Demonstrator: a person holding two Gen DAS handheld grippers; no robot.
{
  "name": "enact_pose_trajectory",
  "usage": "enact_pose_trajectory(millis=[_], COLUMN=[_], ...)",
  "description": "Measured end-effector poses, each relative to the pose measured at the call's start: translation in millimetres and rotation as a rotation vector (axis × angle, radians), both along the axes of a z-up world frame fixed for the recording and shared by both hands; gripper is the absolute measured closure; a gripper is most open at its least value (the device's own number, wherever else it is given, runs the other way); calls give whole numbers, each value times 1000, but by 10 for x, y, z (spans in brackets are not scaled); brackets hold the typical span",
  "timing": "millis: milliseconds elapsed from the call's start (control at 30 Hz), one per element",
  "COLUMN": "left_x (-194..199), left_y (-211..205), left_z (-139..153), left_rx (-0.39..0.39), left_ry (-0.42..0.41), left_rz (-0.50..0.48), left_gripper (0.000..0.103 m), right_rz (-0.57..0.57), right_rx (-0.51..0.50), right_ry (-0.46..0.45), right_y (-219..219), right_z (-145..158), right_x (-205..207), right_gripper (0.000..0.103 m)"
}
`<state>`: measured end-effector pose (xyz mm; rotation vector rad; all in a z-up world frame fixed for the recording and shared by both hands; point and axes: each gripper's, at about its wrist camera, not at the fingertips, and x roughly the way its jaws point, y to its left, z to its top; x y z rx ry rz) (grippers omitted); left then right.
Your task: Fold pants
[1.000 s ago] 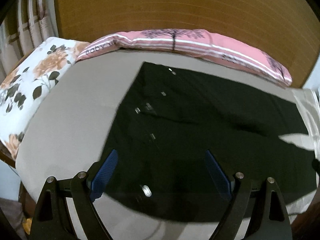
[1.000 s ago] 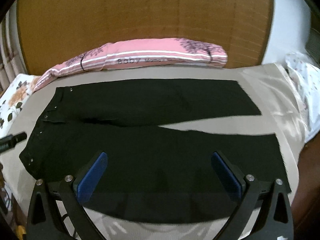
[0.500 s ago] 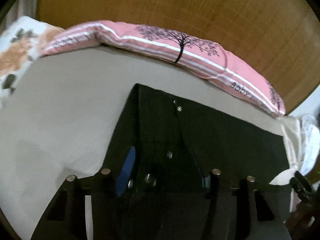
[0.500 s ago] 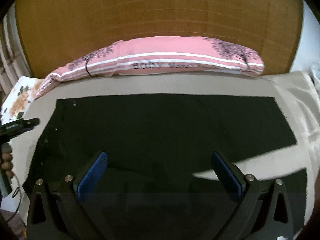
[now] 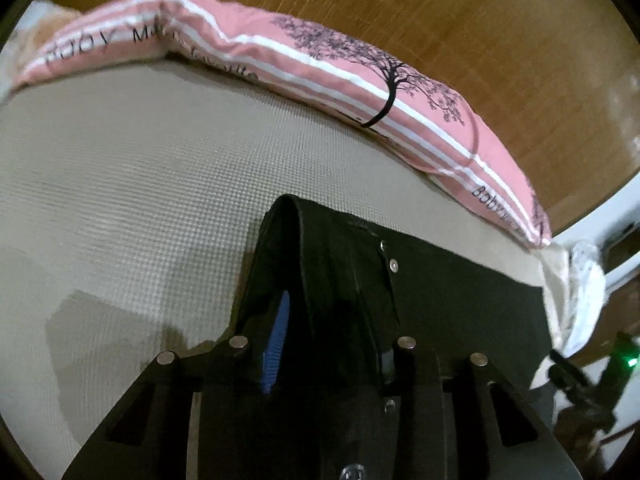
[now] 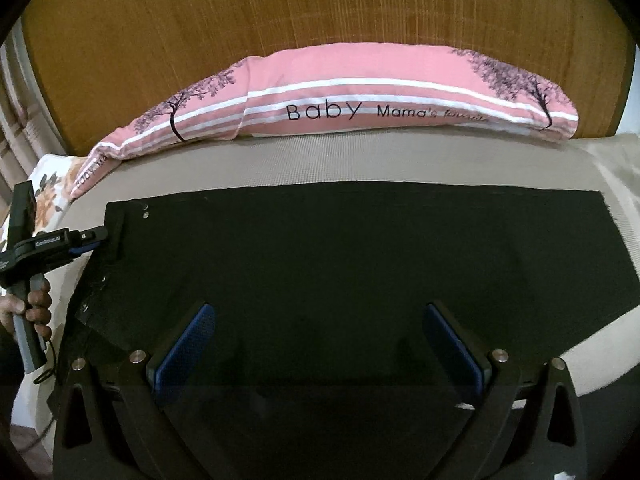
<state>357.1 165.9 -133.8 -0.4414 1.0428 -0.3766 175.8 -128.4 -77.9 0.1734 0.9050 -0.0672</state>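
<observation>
The black cotton pants (image 6: 340, 272) are spread across the centre of the right wrist frame on the beige textured bed sheet (image 6: 320, 164), with the waistband at the left and the leg ends toward the right edge. One leg appears to lie folded over the other, although a strip of sheet shows at the lower right, so the legs may not be aligned.

The left gripper (image 5: 328, 344) is seen closed on a raised fold of the waistband; in the left wrist frame the cloth rises as a ridge between the fingers toward the frame centre. In the right wrist frame the same tool (image 6: 86, 240) is seen at the left edge, pinching the waistband corner. The right gripper (image 6: 320, 344) is held with its blue-padded fingers (image 6: 184, 344) spread wide over the dark cloth at the bottom of the frame, and nothing is held by it.

Several risks are judged from this. Only one end is held, so if the waistband is carried over, the loose legs may drag, bunch or slide off each other. The thick seam may slip from the left grip if it is pulled sharply. If the right fingers are closed too shallowly, only the top layer may be caught and the layers separated. The long pink striped bolster pillow (image 6: 360, 96) by the wooden headboard (image 6: 320, 8) lies well apart in the upper frame and should not interfere.
</observation>
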Motion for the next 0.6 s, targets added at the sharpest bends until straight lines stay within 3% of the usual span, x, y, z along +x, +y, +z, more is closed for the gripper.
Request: enact_pose_trajectory(millis=[367, 533, 600], left_x=[471, 641, 612], left_y=[-97, -203, -202], left_z=[-63, -125, -123], left_rx=[-171, -184, -188], left_ry=[68, 97, 81], left_rz=[-96, -93, -63], left_gripper=[68, 68, 73], right_rz=[64, 149, 180], right_rx=[2, 21, 9], right_ry=[-5, -5, -1], right_y=[4, 22, 23], right_z=[-92, -88, -94], right_x=[326, 538, 648], right_gripper=[0, 0, 0])
